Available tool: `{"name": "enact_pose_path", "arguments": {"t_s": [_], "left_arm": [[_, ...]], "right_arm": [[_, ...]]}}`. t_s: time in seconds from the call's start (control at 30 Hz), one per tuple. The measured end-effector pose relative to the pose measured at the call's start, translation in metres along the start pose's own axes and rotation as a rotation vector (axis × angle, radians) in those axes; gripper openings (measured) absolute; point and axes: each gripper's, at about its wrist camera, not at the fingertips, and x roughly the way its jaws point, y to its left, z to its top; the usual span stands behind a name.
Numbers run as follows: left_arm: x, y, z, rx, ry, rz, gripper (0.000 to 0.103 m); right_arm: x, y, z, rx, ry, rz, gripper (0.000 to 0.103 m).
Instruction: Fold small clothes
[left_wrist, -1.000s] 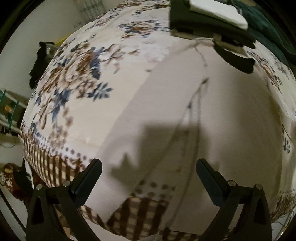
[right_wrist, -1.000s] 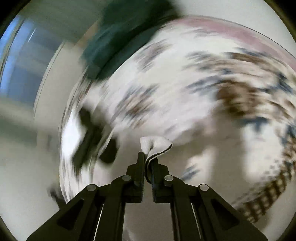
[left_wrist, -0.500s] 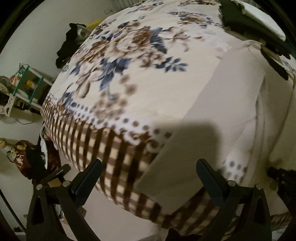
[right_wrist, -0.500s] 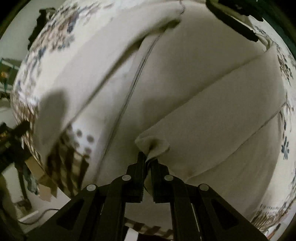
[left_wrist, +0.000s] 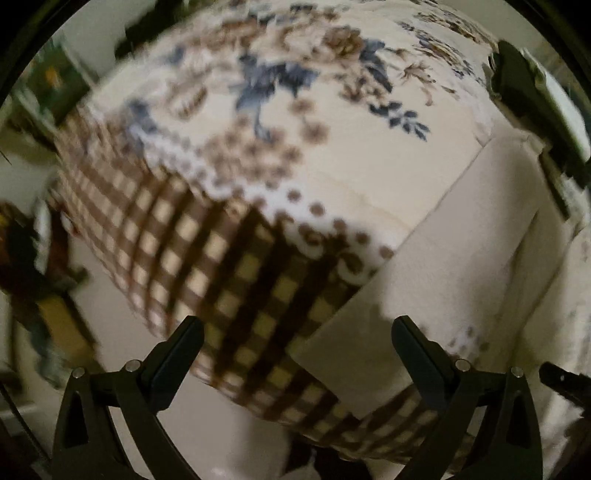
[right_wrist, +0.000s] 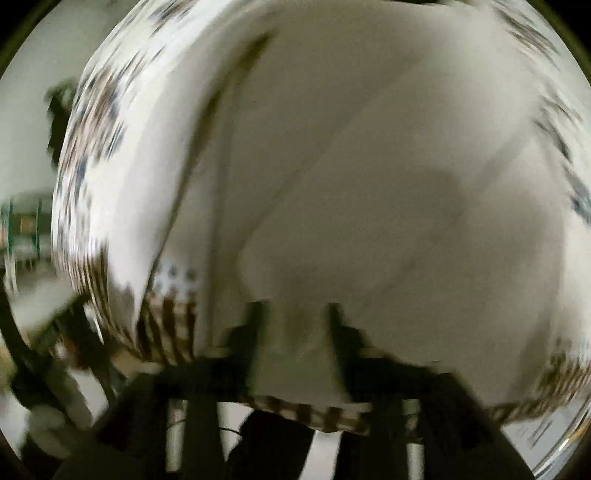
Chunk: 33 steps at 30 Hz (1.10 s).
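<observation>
A cream garment (left_wrist: 461, 258) lies spread on the floral bed cover (left_wrist: 295, 110), its near end hanging over the checked bed edge. In the right wrist view the garment (right_wrist: 369, 184) fills most of the frame, with one side folded over the middle. My left gripper (left_wrist: 295, 332) is open and empty, hovering over the bed edge just left of the garment's corner. My right gripper (right_wrist: 293, 321) has its jaws apart over the garment's near edge, with cloth lying between them; the view is motion-blurred.
A stack of dark and white folded clothes (left_wrist: 532, 96) sits at the far right of the bed. The checked border (left_wrist: 229, 273) marks the bed edge, with floor below. Shelving and dark clutter (left_wrist: 48, 85) stand left of the bed.
My right gripper has opened and let go of the garment fold it was pinching. My left gripper has swung further left and lower toward the bed edge.
</observation>
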Motion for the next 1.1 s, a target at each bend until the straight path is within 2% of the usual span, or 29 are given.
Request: {"name": "enact_pose_path", "arguments": {"t_s": [0.1,0.17,0.2,0.27,0.3,0.33,0.43,0.53,0.63,0.73,0.87,1.0,1.1], "left_arm": [[0.028,0.003,-0.005,-0.031,0.107,-0.114,0.102],[0.043,0.0,-0.008,-0.049,0.149,-0.147,0.09],[0.046,-0.002,-0.009,-0.057,0.144,-0.151,0.077],[0.041,-0.007,-0.008,-0.063,0.101,-0.134,0.044],[0.036,-0.009,-0.007,-0.061,0.073,-0.116,0.01],[0.03,-0.011,-0.007,-0.061,0.053,-0.104,0.003],[0.0,-0.025,-0.003,-0.012,-0.032,-0.08,0.003],[-0.041,-0.058,-0.001,0.123,-0.131,-0.061,0.003],[-0.077,-0.101,-0.008,0.234,-0.19,-0.105,0.003],[-0.105,-0.165,-0.036,0.385,-0.233,-0.15,0.003],[-0.115,-0.245,-0.083,0.546,-0.22,-0.22,0.003],[-0.106,-0.325,-0.138,0.678,-0.171,-0.248,0.003],[-0.092,-0.367,-0.171,0.747,-0.139,-0.246,0.003]], "right_arm": [[-0.019,-0.043,0.012,0.124,-0.002,0.004,0.056],[-0.027,-0.072,0.01,0.199,-0.003,-0.017,0.056],[-0.029,-0.079,0.013,0.224,-0.002,-0.022,0.056],[-0.031,-0.092,0.011,0.263,-0.005,-0.036,0.056],[-0.032,-0.097,0.014,0.274,-0.005,-0.046,0.056],[-0.032,-0.1,0.015,0.279,-0.005,-0.053,0.056],[-0.029,-0.105,0.011,0.287,0.005,-0.057,0.056],[-0.032,-0.123,0.001,0.304,0.014,-0.038,0.056],[-0.046,-0.152,-0.005,0.329,0.005,-0.003,0.056],[-0.057,-0.175,-0.008,0.337,-0.012,0.024,0.056],[-0.091,-0.229,-0.019,0.345,-0.046,0.037,0.056],[-0.119,-0.284,-0.029,0.377,-0.083,0.037,0.056],[-0.136,-0.326,-0.04,0.4,-0.095,0.039,0.056]]}}
